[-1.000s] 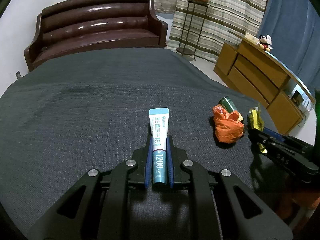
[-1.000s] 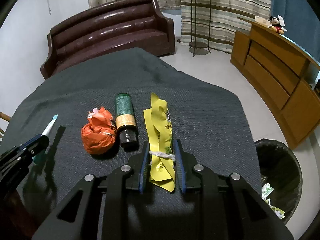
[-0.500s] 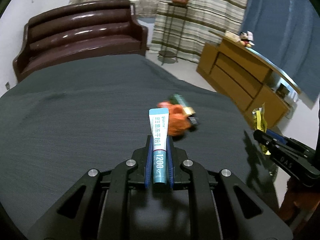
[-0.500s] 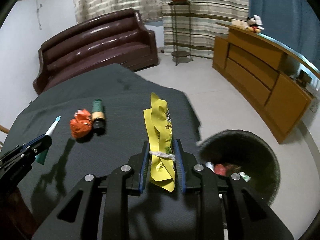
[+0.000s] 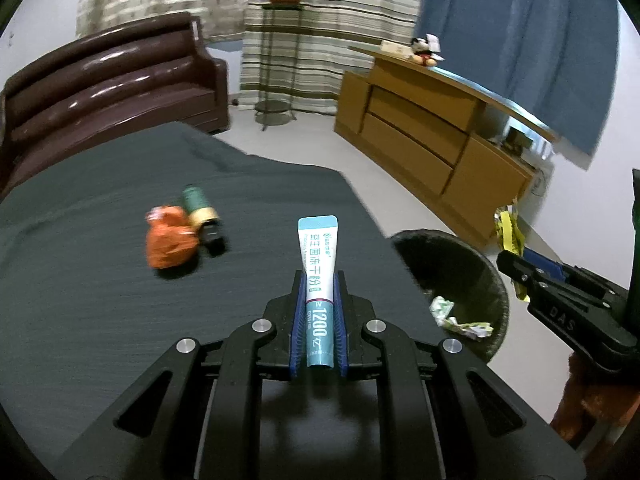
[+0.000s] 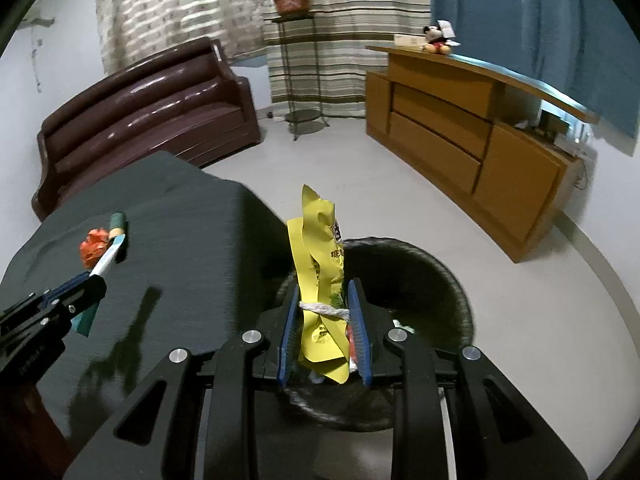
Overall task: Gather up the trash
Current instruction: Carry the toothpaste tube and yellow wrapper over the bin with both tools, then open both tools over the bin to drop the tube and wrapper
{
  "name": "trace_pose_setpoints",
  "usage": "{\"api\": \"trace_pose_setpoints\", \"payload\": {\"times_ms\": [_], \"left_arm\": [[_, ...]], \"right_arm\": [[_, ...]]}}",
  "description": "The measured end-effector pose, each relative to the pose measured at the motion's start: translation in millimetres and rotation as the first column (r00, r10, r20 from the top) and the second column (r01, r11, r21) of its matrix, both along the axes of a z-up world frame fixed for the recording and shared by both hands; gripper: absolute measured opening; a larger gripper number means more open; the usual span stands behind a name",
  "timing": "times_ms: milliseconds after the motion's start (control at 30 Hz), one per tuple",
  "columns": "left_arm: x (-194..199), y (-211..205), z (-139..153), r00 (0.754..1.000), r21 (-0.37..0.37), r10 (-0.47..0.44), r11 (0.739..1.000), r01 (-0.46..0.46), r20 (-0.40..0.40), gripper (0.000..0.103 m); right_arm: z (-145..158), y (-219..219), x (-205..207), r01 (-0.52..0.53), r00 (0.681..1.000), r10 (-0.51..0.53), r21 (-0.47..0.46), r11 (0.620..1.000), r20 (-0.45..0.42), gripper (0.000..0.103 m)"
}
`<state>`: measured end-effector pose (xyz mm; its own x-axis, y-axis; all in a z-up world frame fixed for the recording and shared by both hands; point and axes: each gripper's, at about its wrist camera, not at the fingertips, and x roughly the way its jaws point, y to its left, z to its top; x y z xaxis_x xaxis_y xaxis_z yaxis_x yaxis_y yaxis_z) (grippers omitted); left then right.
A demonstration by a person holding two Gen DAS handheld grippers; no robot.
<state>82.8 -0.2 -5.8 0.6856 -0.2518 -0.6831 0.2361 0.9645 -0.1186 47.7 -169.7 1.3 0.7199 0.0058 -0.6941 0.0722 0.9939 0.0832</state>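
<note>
Right tool [image 6: 324,316] clamped on yellow snack wrapper [image 6: 320,264], now carried off the table [image 6: 180,248] to above the trash bin [image 6: 448,280]. Left tool [image 5: 319,316] clamped on toothpaste tube [image 5: 318,264], nearing bin too. Release next, probably.

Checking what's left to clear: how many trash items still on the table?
2: an orange crumpled wrapper and a green bottle touching it, both on the dark table. None other is visible there.

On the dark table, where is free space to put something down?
The dark table is bare left of and in front of the orange wrapper and green bottle, and between them and the bin. Those two touch, so it is crowded there.
</note>
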Motion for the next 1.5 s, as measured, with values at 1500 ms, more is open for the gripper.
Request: {"api": "trace_pose_setpoints", "payload": {"times_ms": [1500], "left_arm": [[26.9,-110.9,-18.9,0.995,0.089,-0.096,0.992,0.094,0.016,0.049]], "right_arm": [[-15.1,-66.4,7.0,0.134,0.991,-0.135,0.049,0.990,0.016,0.037]]}}
